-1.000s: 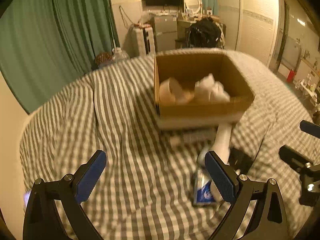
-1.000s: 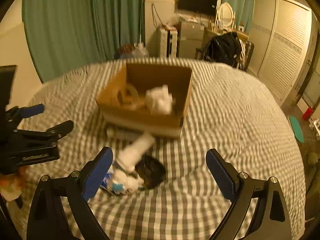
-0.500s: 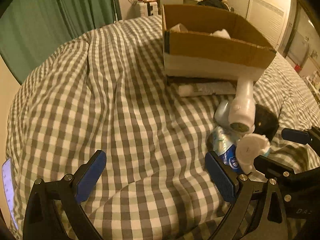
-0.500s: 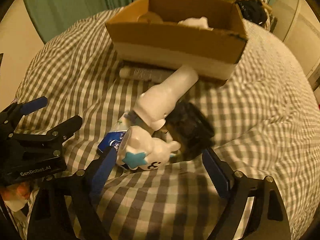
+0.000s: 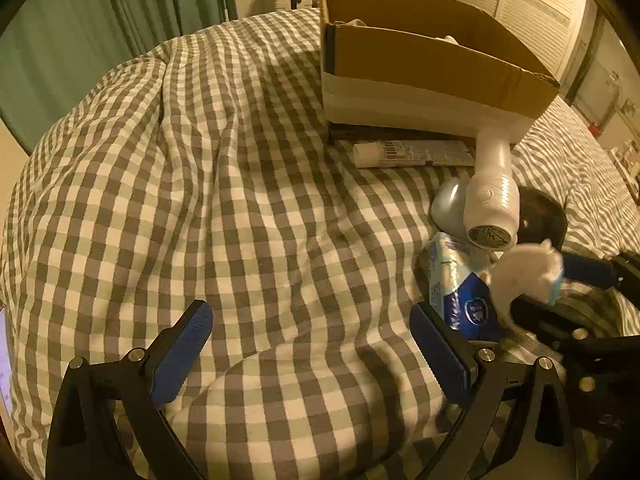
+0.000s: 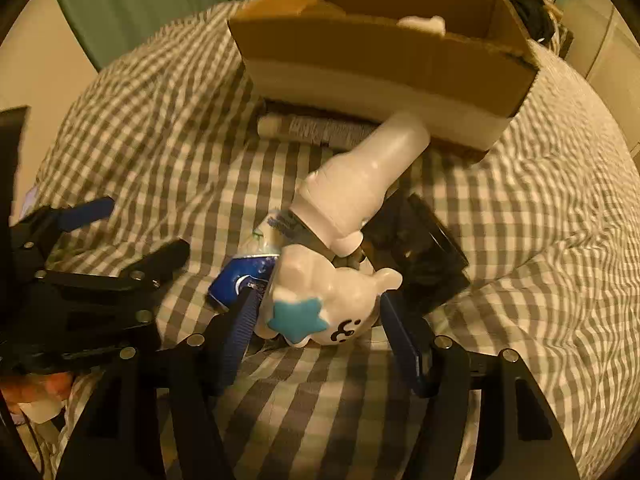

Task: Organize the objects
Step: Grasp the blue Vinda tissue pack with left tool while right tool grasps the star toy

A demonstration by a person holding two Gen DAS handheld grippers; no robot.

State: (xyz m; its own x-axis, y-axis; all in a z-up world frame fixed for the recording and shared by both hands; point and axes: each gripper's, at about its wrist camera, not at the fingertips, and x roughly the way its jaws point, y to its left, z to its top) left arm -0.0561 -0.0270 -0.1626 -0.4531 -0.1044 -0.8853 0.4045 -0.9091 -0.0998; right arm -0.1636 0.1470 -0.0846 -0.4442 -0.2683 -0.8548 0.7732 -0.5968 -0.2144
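Two tongs, right tongs (image 6: 320, 320) clasping white star-marked figurine (image 6: 324, 304), left tongs (image 5: 312, 344) spread wide, barcode-labelled tube (image 5: 412, 153)

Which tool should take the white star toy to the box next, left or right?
Right. The right tool already brackets the white star toy, fingers on both sides, with the cardboard box straight ahead. The left tool hangs open over bare checkered bedding.

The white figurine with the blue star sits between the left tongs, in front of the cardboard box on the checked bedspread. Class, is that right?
Not quite: the right tongs flank the white figurine, as the right wrist view shows. The left tongs are open over bare checked bedspread. The cardboard box does lie beyond it.
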